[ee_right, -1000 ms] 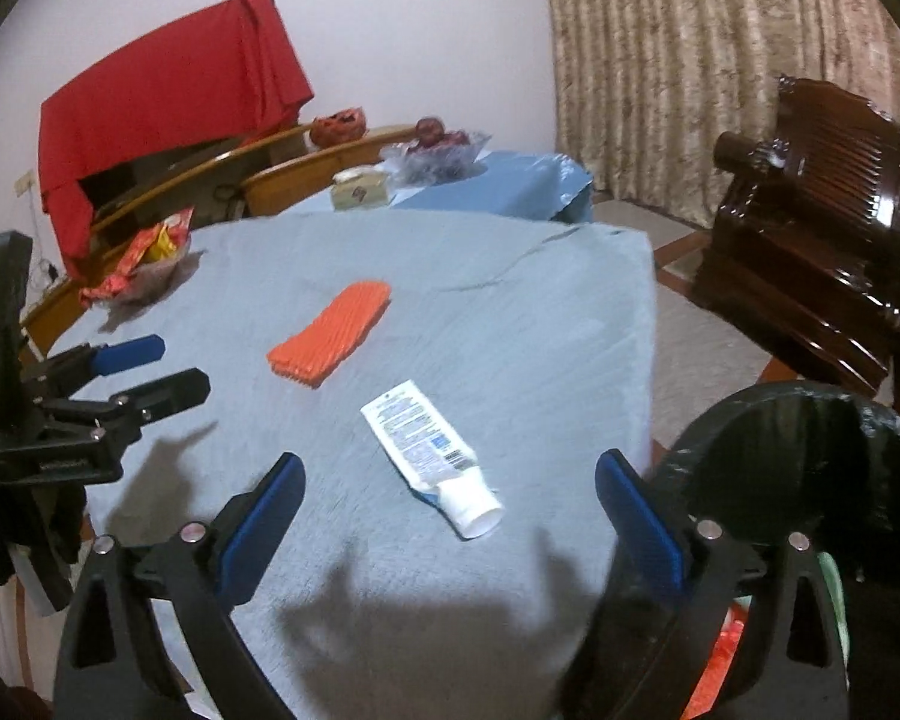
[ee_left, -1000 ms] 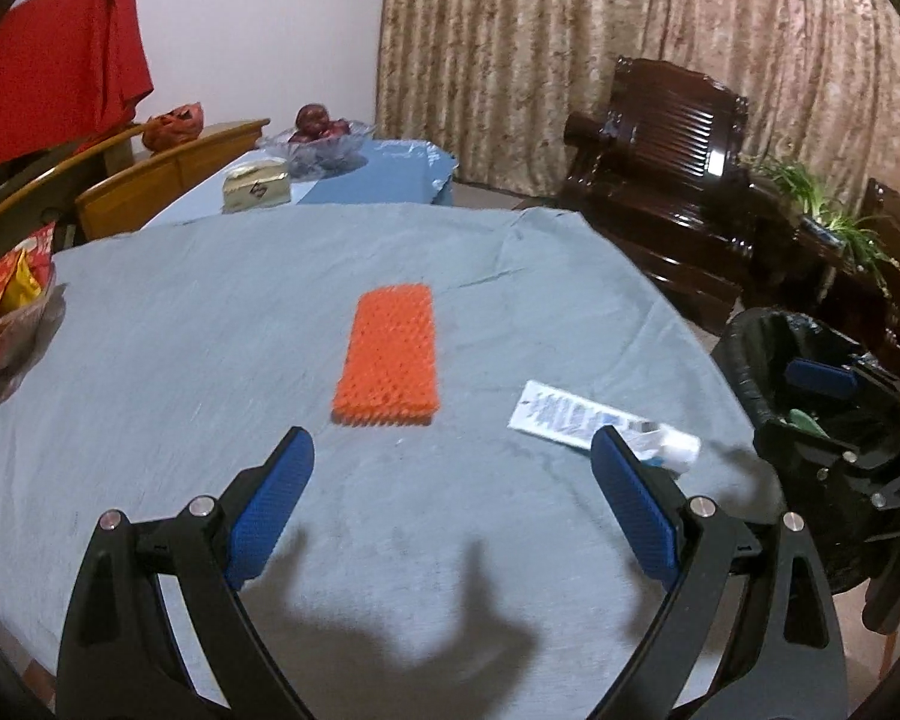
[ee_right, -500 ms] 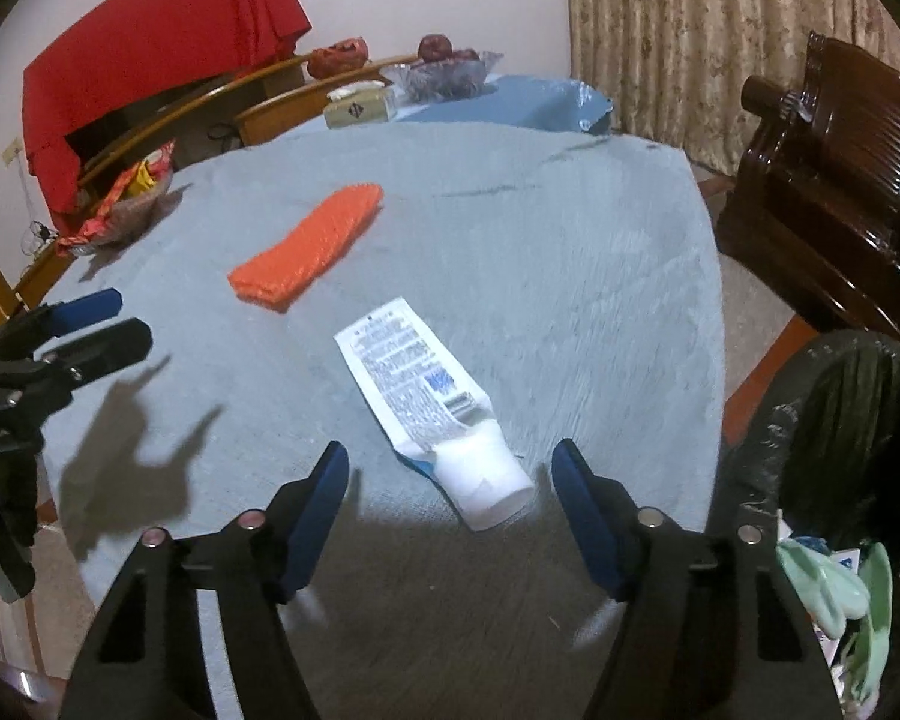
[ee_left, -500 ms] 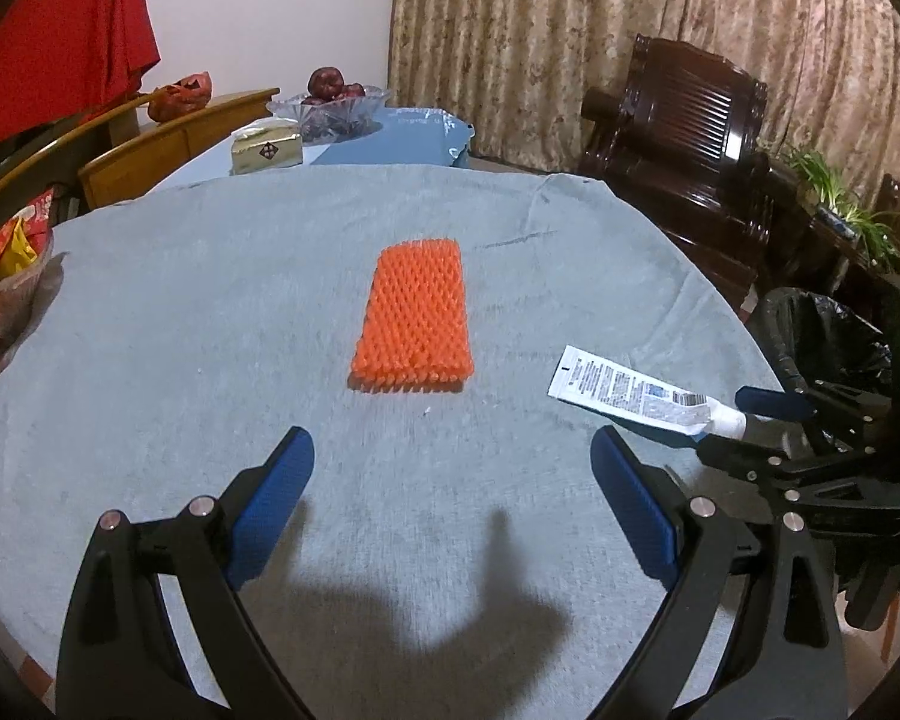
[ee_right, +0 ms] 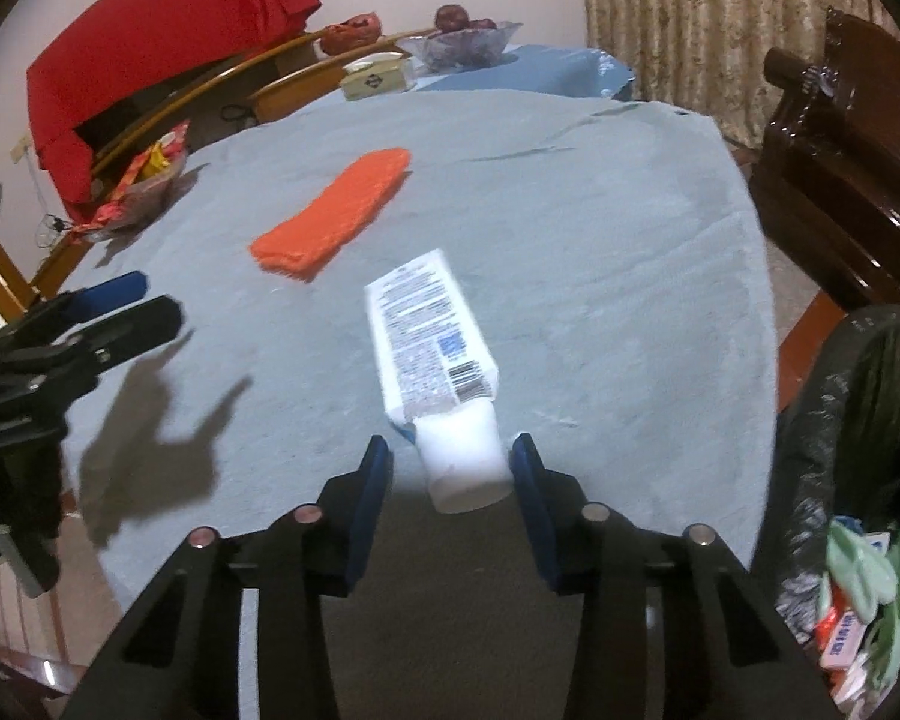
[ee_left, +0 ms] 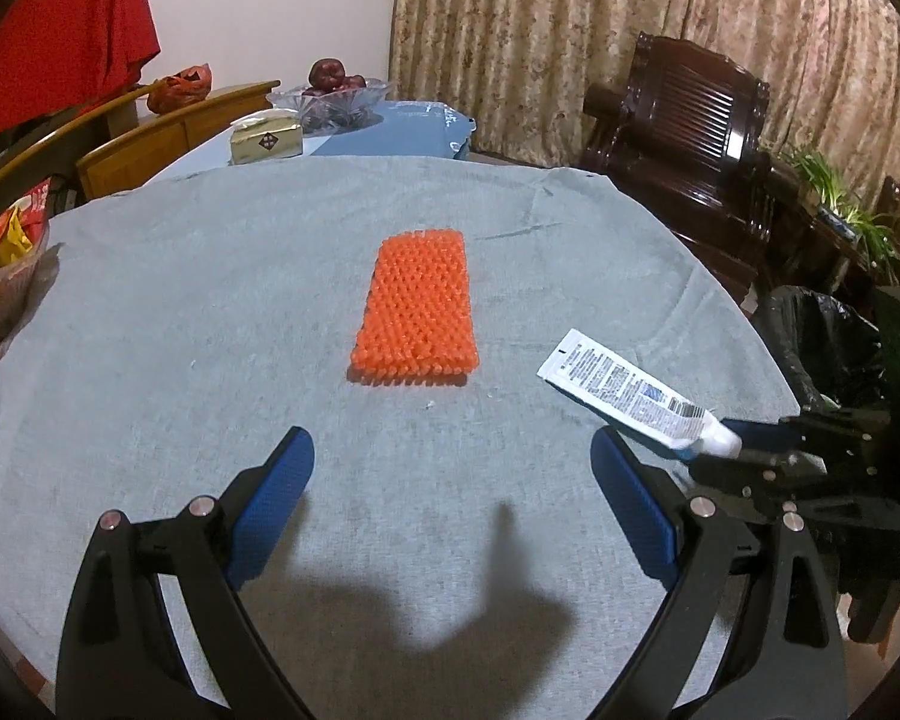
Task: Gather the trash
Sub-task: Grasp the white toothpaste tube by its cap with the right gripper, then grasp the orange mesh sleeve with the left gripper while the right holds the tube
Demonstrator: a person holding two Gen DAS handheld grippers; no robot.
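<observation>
Two blue pads of the right gripper [ee_right: 450, 450] have narrowed around the white tube's [ee_right: 432, 324] cap, seemingly touching it and lifting it off the grey tablecloth [ee_left: 210, 300], while the left gripper [ee_left: 450, 468] stays wide open and empty.

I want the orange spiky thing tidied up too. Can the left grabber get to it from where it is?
Probably yes. The left gripper is open and points straight at the orange foam net, with only bare grey tablecloth between them.

Home dining rm: curtains [ee_left: 660, 48], wooden armchair [ee_left: 684, 138]
</observation>
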